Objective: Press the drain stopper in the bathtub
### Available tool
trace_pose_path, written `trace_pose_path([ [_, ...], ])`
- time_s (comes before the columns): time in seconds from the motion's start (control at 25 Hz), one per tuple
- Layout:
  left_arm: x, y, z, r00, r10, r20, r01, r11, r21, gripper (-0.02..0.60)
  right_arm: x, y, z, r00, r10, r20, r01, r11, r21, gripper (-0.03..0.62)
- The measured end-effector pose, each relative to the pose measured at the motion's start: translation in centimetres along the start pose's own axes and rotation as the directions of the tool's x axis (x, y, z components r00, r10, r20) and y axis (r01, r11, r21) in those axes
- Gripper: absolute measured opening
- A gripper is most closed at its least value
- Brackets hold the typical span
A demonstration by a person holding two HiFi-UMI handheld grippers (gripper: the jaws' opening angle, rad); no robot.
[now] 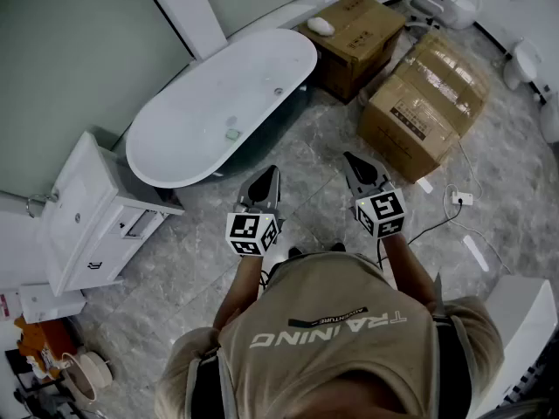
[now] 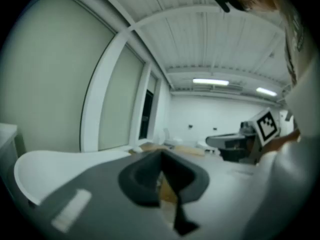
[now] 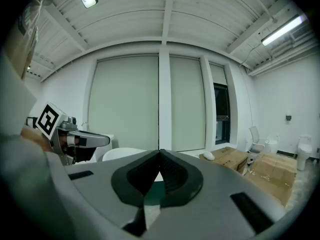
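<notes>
The white oval bathtub (image 1: pixel 188 138) stands on the marble floor ahead and to the left of me. Its small drain stopper (image 1: pixel 232 133) sits on the tub's bottom, with a round fitting (image 1: pixel 279 91) further along. Both grippers hover over the floor short of the tub, held level. My left gripper (image 1: pixel 272 172) is shut with nothing in it, its tip a short way from the tub's near rim. My right gripper (image 1: pixel 348 156) is likewise shut and holds nothing. In the left gripper view the jaws meet at the left gripper (image 2: pixel 161 154), with the tub's rim (image 2: pixel 55 164) behind them; the right gripper (image 3: pixel 160 152) also shows its jaws meeting.
A white vanity cabinet (image 1: pixel 83 212) stands left of the tub. Two cardboard boxes (image 1: pixel 354 29) (image 1: pixel 428 94) sit behind and to the right. A cable with a socket (image 1: pixel 460 198) lies on the floor at right. Toilets (image 1: pixel 524 59) line the right wall.
</notes>
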State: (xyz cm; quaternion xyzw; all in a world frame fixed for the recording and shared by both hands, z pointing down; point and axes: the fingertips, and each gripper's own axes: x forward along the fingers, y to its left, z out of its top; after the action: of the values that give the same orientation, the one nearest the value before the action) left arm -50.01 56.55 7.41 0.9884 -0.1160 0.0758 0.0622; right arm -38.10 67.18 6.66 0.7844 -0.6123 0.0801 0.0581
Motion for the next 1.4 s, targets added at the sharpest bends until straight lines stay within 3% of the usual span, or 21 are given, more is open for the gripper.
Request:
trace_pose_path([
  [0.28,0.9,2.6,-0.9,1.000,-0.017,-0.017,0.016,1.000,-0.017,0.002,1.9,0.3,0.2,1.000,-0.028,0.009,0.028,1.000,0.010,0.012],
  [0.56,2.6,3.9,-1.9,0.995,-0.091,-0.040,0.091,0.996,-0.020,0.002,2.9,0.3,-1.7,0.996,-0.090,-0.022,0.092,0.993,0.072,0.012],
  [0.76,5.3,3.7,-3.9,0.989,-0.126,-0.074,0.122,0.991,-0.061,0.002,3.3,-0.3,-3.6,0.992,-0.107,-0.065,0.112,0.990,0.081,0.014],
  [0.96,9.2,2.5,-3.8,0.990,-0.117,-0.073,0.114,0.992,-0.048,0.002,5.2,-4.0,-4.8,0.996,-0.063,-0.068,0.070,0.993,0.095,0.014],
  [1.16,14.6,2.5,-1.7,0.995,-0.047,-0.083,0.044,0.998,-0.037,0.002,8.6,-9.5,-2.7,1.000,0.001,-0.013,-0.001,0.998,0.059,0.014],
  [1.32,19.4,1.2,0.5,0.997,-0.024,-0.078,0.026,0.999,0.021,0.002,10.5,-14.2,-1.6,0.998,0.060,0.019,-0.061,0.998,0.035,0.014],
  [1.4,21.6,0.5,1.3,0.998,-0.017,-0.062,0.018,1.000,0.011,0.002,11.4,-16.1,-1.7,0.996,0.090,0.028,-0.091,0.995,0.050,0.014],
])
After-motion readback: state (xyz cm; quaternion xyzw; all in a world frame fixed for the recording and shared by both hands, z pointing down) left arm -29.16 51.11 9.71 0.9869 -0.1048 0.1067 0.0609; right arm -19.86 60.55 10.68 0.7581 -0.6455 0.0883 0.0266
